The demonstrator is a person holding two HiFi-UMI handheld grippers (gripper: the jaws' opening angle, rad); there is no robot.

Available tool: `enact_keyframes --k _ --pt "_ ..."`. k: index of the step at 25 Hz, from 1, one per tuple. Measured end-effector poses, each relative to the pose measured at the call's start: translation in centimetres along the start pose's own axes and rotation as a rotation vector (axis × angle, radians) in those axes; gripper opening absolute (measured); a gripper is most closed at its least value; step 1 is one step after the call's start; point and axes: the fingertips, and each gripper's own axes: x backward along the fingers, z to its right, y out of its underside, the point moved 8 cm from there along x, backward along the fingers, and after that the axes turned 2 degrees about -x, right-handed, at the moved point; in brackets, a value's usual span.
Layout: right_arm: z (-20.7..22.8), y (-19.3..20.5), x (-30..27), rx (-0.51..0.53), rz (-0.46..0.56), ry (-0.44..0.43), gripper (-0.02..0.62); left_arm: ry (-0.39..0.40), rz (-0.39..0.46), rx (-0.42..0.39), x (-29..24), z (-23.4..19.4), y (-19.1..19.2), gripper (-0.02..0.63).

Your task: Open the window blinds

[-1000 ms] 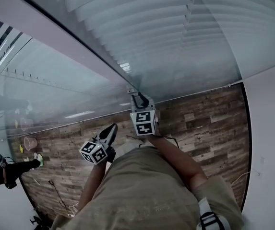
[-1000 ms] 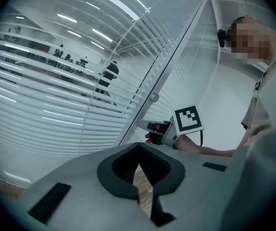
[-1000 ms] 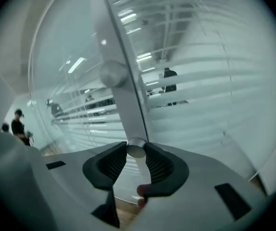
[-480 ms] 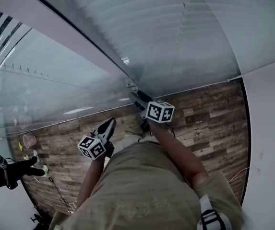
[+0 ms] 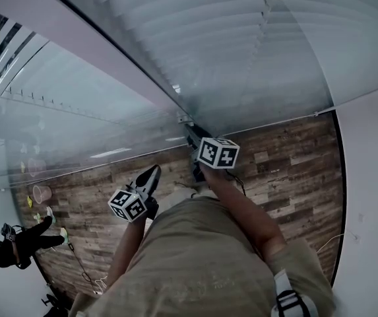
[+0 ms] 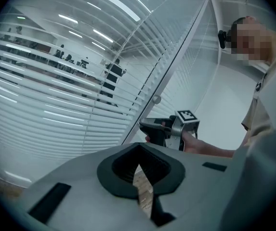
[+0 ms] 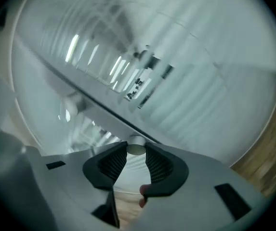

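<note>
White horizontal-slat window blinds hang behind glass on either side of a pale grey upright frame post. Their small round silver control knob sits on that post, low down, with its short axis pointing out of the post straight at the right gripper. The jaws there have just been closing; the knob is between the pad tips, pressed on its rim from both sides. Likely next move: a roll about that axis. Left gripper hangs lower, well apart from the knob, jaws together and empty.
</note>
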Motion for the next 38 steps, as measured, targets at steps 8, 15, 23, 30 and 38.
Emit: enact_keyframes --k 8,15,23,30,38 --pt "-3.8 1.3 -0.9 0.966 -0.065 0.402 0.129 0.003 0.003 -0.004 -0.2 0.1 -0.3 0.014" --pt "-4.0 2.3 -1.7 1.419 -0.219 0.59 0.127 -0.005 0.004 0.001 0.1 0.0 -0.1 0.014" --pt "-1.0 1.3 0.2 0.153 -0.101 -0.037 0.213 -0.011 0.012 0.007 1.0 -0.6 0.4 0.014" --pt "1.1 0.5 0.6 -0.299 0.002 -0.187 0.133 -0.011 0.004 0.008 0.9 0.0 0.7 0.014" --pt "-1.6 -0.2 0.6 0.29 -0.076 0.13 0.129 -0.009 -0.003 -0.001 0.6 0.8 0.8 0.014"
